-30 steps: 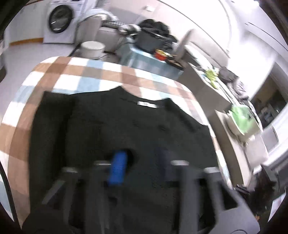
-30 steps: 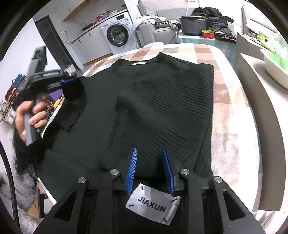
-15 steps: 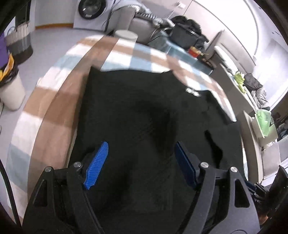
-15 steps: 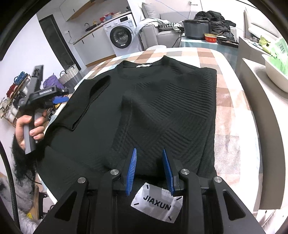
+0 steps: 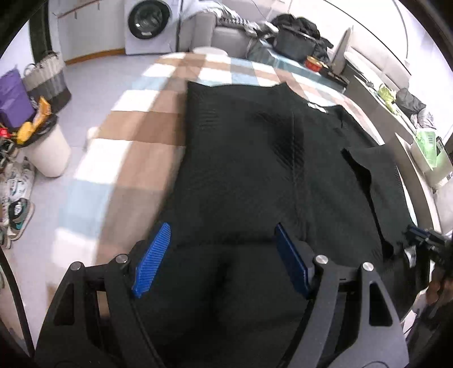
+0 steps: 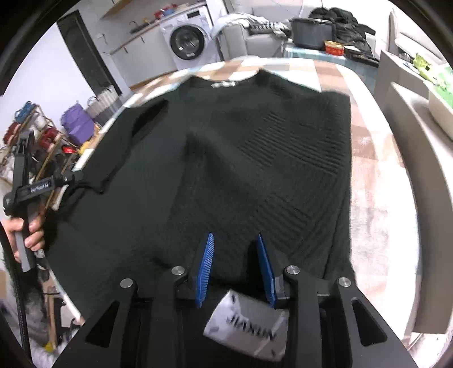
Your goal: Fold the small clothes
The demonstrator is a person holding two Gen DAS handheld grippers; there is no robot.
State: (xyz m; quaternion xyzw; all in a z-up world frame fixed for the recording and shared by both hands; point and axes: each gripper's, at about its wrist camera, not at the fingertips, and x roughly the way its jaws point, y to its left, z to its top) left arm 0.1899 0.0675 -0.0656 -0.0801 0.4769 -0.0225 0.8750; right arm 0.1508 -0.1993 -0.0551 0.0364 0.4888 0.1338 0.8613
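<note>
Left wrist view: the left gripper (image 5: 220, 254) hangs over the near hem of a black knit sweater (image 5: 269, 169), its blue pads (image 5: 151, 254) spread wide with nothing between them. The sweater lies flat on a checked tablecloth (image 5: 141, 127), its neck label (image 5: 316, 106) at the far end (one sleeve folded in over the body at right). A washing machine (image 5: 148, 25) stands beyond.

Right wrist view: the right gripper (image 6: 235, 266) sits at the sweater's (image 6: 254, 158) hem, pads partly apart around a raised ridge of fabric; whether they actually pinch it I cannot tell. A white JIAXUN tag (image 6: 246, 325) lies below. At left, a hand (image 6: 27, 236) holds the left gripper (image 6: 70, 179) at the sleeve's edge.
</note>
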